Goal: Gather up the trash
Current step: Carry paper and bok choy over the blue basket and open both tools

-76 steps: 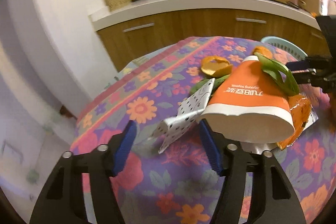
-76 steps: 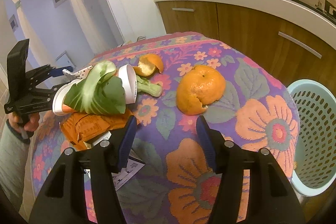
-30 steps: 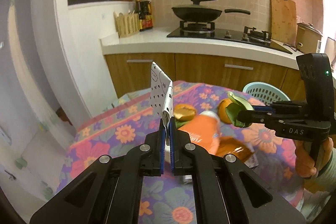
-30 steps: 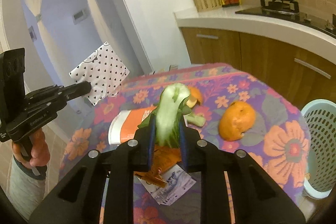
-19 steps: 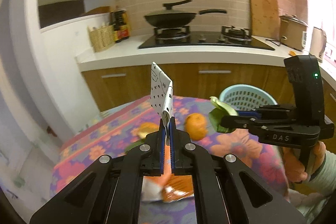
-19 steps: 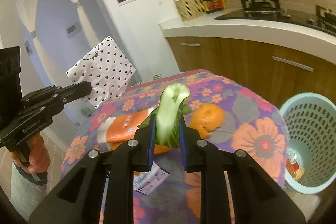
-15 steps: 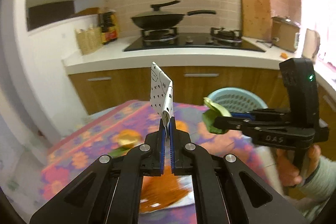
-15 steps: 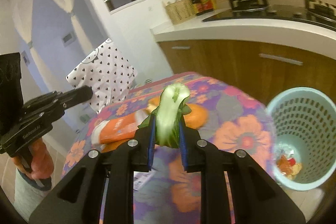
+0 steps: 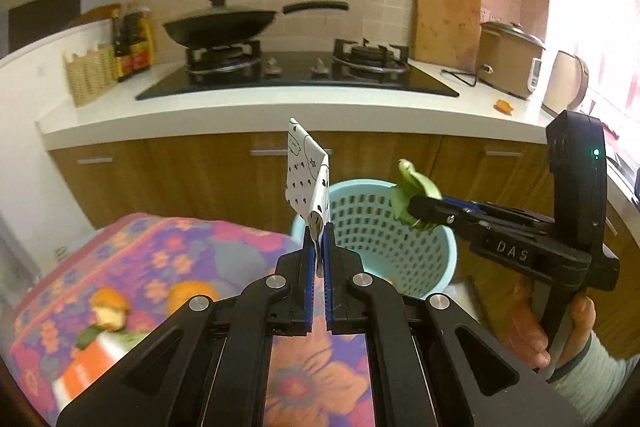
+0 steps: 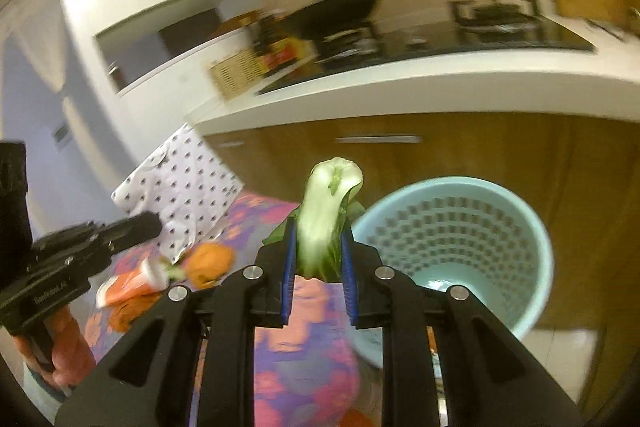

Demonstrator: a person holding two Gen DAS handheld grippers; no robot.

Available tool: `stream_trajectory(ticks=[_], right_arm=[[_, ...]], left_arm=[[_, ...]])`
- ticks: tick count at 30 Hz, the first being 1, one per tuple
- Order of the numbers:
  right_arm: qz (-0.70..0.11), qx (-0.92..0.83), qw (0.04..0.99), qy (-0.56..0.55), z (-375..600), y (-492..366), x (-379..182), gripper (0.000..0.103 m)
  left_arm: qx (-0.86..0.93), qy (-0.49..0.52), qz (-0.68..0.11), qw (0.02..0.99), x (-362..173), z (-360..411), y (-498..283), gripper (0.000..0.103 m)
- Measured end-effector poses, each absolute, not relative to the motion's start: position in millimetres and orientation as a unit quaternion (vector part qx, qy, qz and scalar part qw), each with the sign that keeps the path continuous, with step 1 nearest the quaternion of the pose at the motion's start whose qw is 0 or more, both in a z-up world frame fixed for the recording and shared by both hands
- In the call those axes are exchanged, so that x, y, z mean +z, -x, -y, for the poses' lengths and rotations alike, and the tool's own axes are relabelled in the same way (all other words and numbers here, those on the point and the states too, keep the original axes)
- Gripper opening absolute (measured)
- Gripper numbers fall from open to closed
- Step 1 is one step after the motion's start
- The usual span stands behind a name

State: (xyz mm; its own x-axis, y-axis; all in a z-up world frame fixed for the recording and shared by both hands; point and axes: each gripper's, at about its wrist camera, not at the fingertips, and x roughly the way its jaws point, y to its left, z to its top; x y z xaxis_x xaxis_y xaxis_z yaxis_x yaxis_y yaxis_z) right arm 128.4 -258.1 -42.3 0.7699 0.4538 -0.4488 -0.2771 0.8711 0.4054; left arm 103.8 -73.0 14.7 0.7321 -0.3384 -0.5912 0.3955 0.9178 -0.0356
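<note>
**mika:** Left gripper [image 9: 316, 247] first, from its own camera — jaws squeezed nearly shut on the bottom edge of a folded paper wrapper [image 9: 306, 183], white with little black hearts. The wrapper stands straight up out of the fingertips, long axis vertical, free end tipped a bit to the left. It's in the air, past the edge of the flowered table [image 9: 168, 251], lined up in front of the blue basket [image 9: 404, 227] on the floor. My guess is it's pinched by the edge so it falls clean once the jaws part.

**dan:** And the other one in that view?

**mika:** Right gripper [image 9: 414, 213] comes in from the right, clamped on a green leaf [image 9: 412, 187] that sticks up and left from the tips. It looks to be over the basket's mouth or just at the rim — hard to say exactly. Orange peel [image 9: 108, 307] and an orange cup [image 9: 88, 367] lie back on the table, so the job isn't finished.

**dan:** Right wrist view?

**mika:** Blurry, but clear enough — right gripper [image 10: 318, 263] has its blue pads closed against both sides of the leaf [image 10: 326, 215]; pale cut stem end points up and away from the camera, long axis in line with the fingers. The basket [image 10: 520, 227] sits just right of it and lower down. Left gripper [image 10: 144, 223] shows at the left with the wrapper [image 10: 184, 187] fanned up and to the right, over the table edge, with the cup [image 10: 132, 285] and peel [image 10: 210, 261] under it. I'd say both are carried high to clear the rim.
</note>
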Motion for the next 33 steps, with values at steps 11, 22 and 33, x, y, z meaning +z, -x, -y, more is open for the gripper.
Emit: stream_trajectory(ticks=[11,22,33], right_arm=[[-0.331,0.124,0.906,-0.232,331.8,-164.4,-87.3,0.017],[-0.432,0.092,0.862,-0.247,338.4,-208.6,-141.7,0.017],[-0.429,0.099,0.866,-0.235,335.8,-208.9,-133.5,0.019]], left_arm=[[-0.219,-0.024,-0.368,0.903,-34.0,141.9,-159.2,0.002],[-0.184,-0.044,-0.434,0.881,-80.3,173.5,-197.2,0.003],[-0.178,-0.029,-0.442,0.879,-82.7,170.2,-208.4,0.021]])
